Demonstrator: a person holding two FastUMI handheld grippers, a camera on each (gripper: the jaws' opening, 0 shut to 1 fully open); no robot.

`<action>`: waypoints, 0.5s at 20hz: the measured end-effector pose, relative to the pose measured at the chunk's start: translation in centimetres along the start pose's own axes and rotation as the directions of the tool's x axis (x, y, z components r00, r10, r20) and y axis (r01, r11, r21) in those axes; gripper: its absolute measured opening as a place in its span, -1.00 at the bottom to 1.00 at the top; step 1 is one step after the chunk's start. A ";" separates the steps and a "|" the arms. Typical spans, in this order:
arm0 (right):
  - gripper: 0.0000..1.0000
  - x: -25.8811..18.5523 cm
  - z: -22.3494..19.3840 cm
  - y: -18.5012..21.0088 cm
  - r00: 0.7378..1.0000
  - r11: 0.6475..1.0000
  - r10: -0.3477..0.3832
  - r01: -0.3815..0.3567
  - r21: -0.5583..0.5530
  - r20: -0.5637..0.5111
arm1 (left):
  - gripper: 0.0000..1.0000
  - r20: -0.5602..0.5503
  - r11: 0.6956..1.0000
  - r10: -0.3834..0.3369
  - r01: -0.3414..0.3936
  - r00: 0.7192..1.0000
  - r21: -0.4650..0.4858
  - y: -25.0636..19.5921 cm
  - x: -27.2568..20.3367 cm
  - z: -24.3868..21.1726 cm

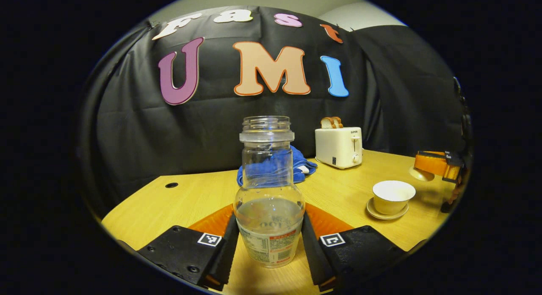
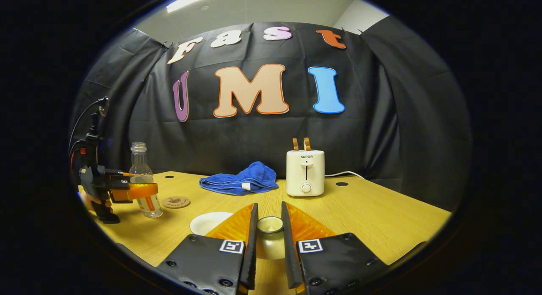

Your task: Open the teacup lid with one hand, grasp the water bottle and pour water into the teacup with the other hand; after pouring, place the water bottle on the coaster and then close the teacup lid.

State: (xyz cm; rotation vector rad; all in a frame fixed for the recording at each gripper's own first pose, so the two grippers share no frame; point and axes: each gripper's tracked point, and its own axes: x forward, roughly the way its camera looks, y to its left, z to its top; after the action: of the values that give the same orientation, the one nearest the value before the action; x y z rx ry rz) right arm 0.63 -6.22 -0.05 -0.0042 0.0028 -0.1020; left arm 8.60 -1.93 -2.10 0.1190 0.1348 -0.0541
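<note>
Left gripper (image 1: 269,244) clamped on water bottle (image 1: 269,189); right gripper (image 2: 269,248) pinching teacup lid (image 2: 270,224). Open teacup (image 1: 392,196) at three o'clock; careless tilt risks spilling.

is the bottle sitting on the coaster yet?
No: in the right gripper view the water bottle stands on the bare table, with the coaster beside it.

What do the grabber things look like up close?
Each gripper has two chunky black blocks dotted with screws, and each block wears a little square black-and-white tag. The left gripper and the right gripper both look like that. Seen from farther away, the left gripper has a black handle, an orange body and thin black cables curling up from its top.
</note>
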 end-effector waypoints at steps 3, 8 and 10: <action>-0.36 0.0 0.1 0.1 1.000 1.000 0.009 -0.009 0.000 -0.001 | 0.38 -0.042 0.993 -0.013 0.018 0.999 0.118 -0.5 -0.4 -0.2; -0.34 -0.1 0.0 -0.4 1.000 1.000 0.005 -0.005 0.000 -0.001 | 0.38 -0.058 0.934 0.056 -0.031 0.997 0.356 0.4 -1.1 0.6; -0.36 -0.1 0.1 -1.0 1.000 1.000 -0.004 0.004 0.001 -0.001 | 0.38 -0.059 0.884 0.090 -0.052 0.994 0.464 0.7 -1.2 1.4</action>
State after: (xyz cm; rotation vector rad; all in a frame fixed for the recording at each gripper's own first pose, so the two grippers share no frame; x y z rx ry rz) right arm 0.42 -7.19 0.02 -0.0034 0.0037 -0.1059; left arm 7.61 -1.33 -0.52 0.6062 0.1949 -0.0068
